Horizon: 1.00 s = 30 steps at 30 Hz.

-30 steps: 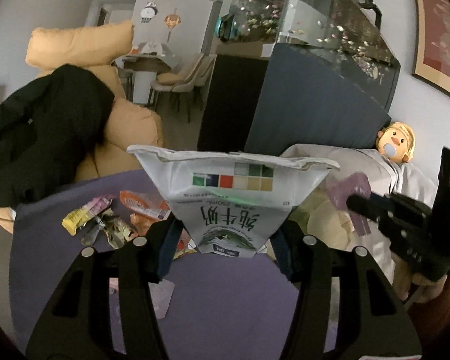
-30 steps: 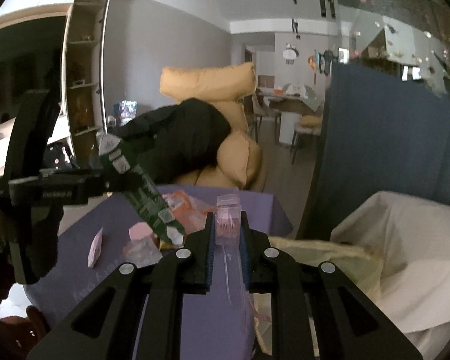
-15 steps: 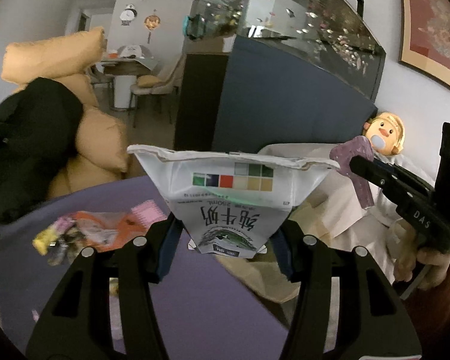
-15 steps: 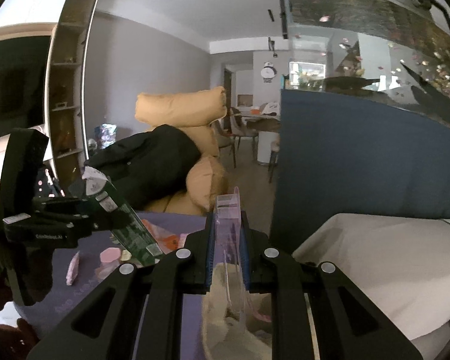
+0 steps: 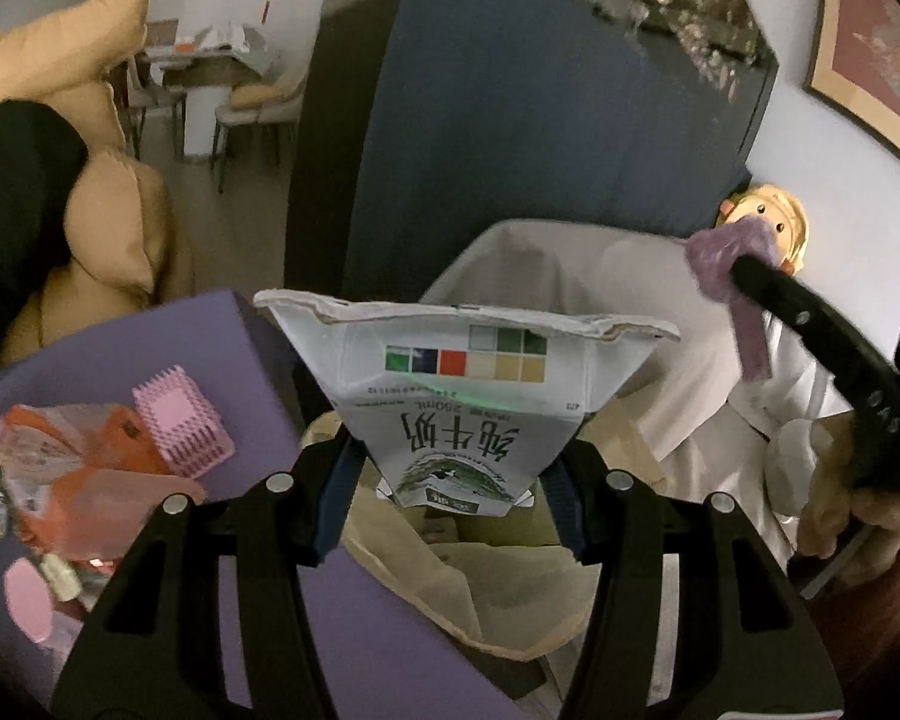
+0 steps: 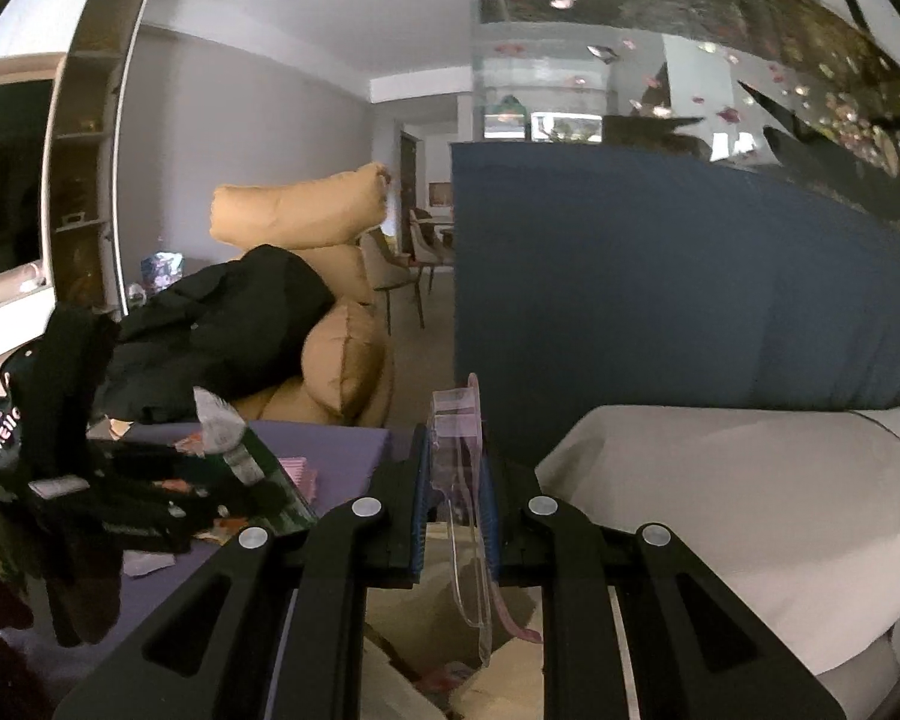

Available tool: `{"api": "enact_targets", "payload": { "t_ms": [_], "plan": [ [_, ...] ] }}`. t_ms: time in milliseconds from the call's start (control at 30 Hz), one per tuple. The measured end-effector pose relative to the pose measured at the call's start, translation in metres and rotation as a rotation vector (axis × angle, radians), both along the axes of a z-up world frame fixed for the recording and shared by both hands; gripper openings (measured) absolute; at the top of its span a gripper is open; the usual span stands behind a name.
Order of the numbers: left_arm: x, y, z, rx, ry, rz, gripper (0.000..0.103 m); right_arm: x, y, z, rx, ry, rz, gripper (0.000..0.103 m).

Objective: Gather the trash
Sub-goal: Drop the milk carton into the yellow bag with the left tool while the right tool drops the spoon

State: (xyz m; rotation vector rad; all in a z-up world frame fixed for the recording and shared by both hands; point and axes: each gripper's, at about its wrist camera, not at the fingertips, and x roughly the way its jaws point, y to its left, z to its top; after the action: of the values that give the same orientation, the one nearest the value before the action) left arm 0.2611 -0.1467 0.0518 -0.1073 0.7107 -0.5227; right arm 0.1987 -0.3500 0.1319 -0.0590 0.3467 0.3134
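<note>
left gripper: clamped on flattened milk carton, held upside down directly above the open trash bag, likely for dropping in | right gripper: pinching clear plastic blister pack edge-on above same bag | remaining wrappers: on purple table, left of bag

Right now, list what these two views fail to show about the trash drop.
- Left wrist: the milk carton in the left gripper hides most of the trash bag opening.
- Left wrist: table trash is blurred and cut off by the edge.
- Right wrist: the right gripper and its clear plastic package block the bag's contents.
</note>
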Motion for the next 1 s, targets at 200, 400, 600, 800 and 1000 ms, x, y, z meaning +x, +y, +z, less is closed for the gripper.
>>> {"api": "enact_targets", "payload": {
  "t_ms": [200, 400, 600, 800, 1000],
  "plan": [
    [0.032, -0.019, -0.027, -0.018, 0.104, -0.028, 0.052, 0.012, -0.006, -0.01, 0.003, 0.03, -0.019, 0.016],
    [0.041, -0.03, -0.04, 0.002, 0.118, -0.089, 0.07, 0.02, -0.009, -0.022, 0.011, 0.055, -0.034, 0.016],
    [0.025, -0.009, -0.026, -0.015, 0.06, -0.033, 0.074, 0.028, 0.001, -0.03, 0.017, 0.095, -0.014, 0.016],
    [0.011, 0.017, -0.024, -0.003, 0.042, 0.044, 0.074, 0.042, 0.027, -0.057, 0.017, 0.17, 0.031, 0.016],
    [-0.002, 0.036, -0.032, -0.013, 0.046, 0.066, 0.074, 0.066, 0.042, -0.082, 0.026, 0.278, 0.043, 0.016]
  ]
}}
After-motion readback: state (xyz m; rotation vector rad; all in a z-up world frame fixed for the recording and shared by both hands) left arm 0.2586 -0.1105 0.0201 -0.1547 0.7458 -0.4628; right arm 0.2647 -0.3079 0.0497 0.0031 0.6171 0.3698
